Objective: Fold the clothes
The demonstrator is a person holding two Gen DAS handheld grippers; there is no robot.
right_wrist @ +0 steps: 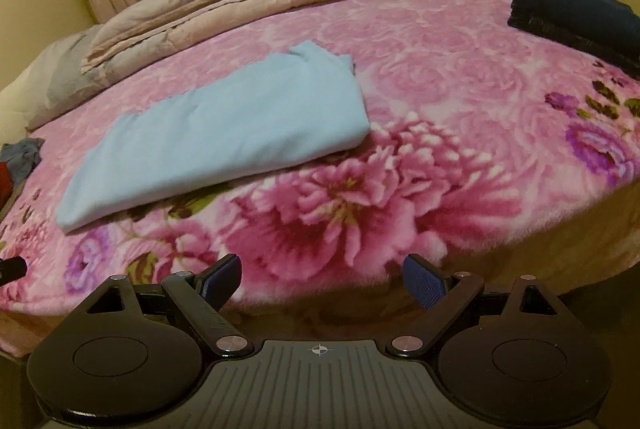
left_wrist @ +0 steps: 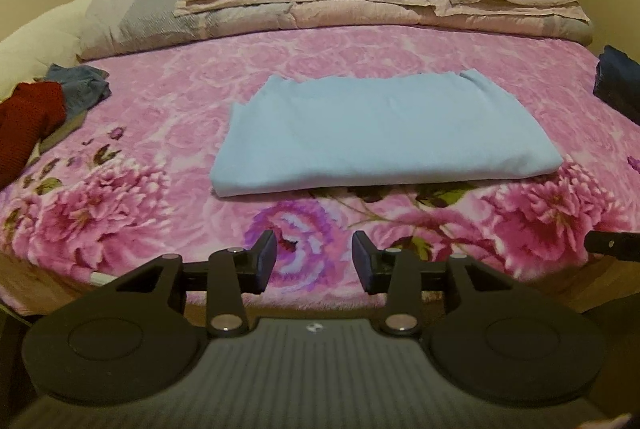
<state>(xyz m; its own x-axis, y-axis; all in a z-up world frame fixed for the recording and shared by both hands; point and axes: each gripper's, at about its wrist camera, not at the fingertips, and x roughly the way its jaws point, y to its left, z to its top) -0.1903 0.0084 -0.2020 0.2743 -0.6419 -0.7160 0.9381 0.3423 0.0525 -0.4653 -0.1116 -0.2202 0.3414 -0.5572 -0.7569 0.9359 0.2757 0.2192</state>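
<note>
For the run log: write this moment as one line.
task: fold clothes | left gripper: open, empty | right gripper: open, empty | light blue garment: folded on floral blanket | dark folded pile: right

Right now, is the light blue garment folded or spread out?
Folded: the light blue garment lies as a flat layered rectangle with a doubled near edge on the pink blanket.

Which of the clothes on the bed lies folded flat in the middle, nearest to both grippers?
The light blue garment. The dark red garment lies crumpled at the left edge, and the dark navy folded garment sits far right.
</note>
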